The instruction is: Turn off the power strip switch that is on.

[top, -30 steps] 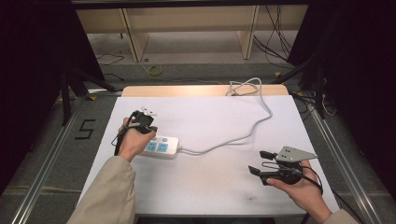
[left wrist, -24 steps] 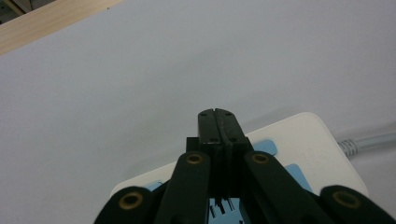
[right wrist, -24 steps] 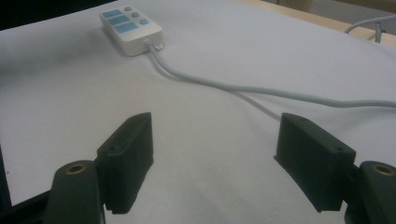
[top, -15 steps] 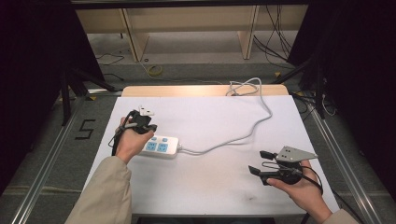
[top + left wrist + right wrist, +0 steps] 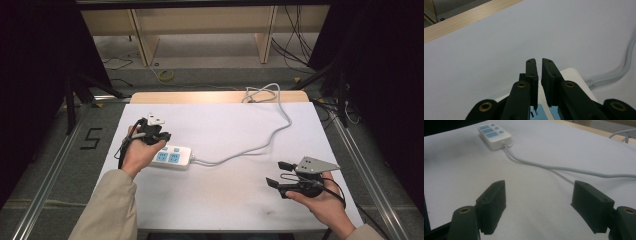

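A white power strip (image 5: 172, 157) with blue sockets lies on the white table (image 5: 225, 200), left of the middle. Its grey cable (image 5: 250, 148) curves right and back over the far edge. My left gripper (image 5: 159, 135) hovers over the strip's left end. In the left gripper view its jaws (image 5: 539, 62) stand shut to a thin slit with nothing between them, above the strip (image 5: 574, 75). My right gripper (image 5: 275, 175) rests near the front right, open and empty. In the right gripper view (image 5: 539, 205) the strip (image 5: 494, 135) lies far ahead.
A wooden strip (image 5: 210, 96) borders the table's far edge, where the cable (image 5: 262, 92) bunches and drops off. Metal rails (image 5: 365, 165) run along both sides. A wooden frame and loose cables (image 5: 295, 45) lie on the floor beyond.
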Tool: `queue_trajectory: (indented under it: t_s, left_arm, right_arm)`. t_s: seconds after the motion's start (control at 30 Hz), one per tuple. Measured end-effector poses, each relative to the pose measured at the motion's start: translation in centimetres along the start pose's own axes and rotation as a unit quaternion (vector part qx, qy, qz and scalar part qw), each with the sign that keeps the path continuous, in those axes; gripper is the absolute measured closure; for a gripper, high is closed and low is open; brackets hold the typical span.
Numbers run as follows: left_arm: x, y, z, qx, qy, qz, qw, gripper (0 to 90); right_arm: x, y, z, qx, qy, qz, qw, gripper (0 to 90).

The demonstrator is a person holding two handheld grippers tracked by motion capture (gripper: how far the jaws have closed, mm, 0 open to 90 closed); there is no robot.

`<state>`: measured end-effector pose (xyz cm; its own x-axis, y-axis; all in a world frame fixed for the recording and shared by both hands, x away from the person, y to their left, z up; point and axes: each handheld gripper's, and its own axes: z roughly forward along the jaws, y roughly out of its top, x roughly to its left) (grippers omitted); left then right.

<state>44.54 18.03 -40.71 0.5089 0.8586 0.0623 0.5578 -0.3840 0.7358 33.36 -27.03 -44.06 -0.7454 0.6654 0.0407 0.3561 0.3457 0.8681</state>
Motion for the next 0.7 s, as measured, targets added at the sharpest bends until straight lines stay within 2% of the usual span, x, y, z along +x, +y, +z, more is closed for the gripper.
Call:
queue_trajectory:
  t_s: [0.33, 0.53, 0.7]
  left_arm:
    - [-0.23, 0.05, -0.56, -0.023, -0.012, -0.007, 0.9997, 70.2]
    - [-0.21, -0.01, -0.69, -0.042, -0.028, -0.01, 0.9987, 56.4]
    - [-0.46, -0.1, -0.79, -0.062, -0.036, 0.0, 0.9974, 43.6]
  right_arm:
    - [-0.02, 0.01, 0.0, -0.001, 0.0, 0.0, 1.0, 27.7]
    - [-0.02, 0.01, 0.0, 0.0, 0.0, 0.002, 1.0, 27.7]
    - [-0.06, 0.02, 0.0, -0.001, -0.001, 0.001, 1.0, 27.7]
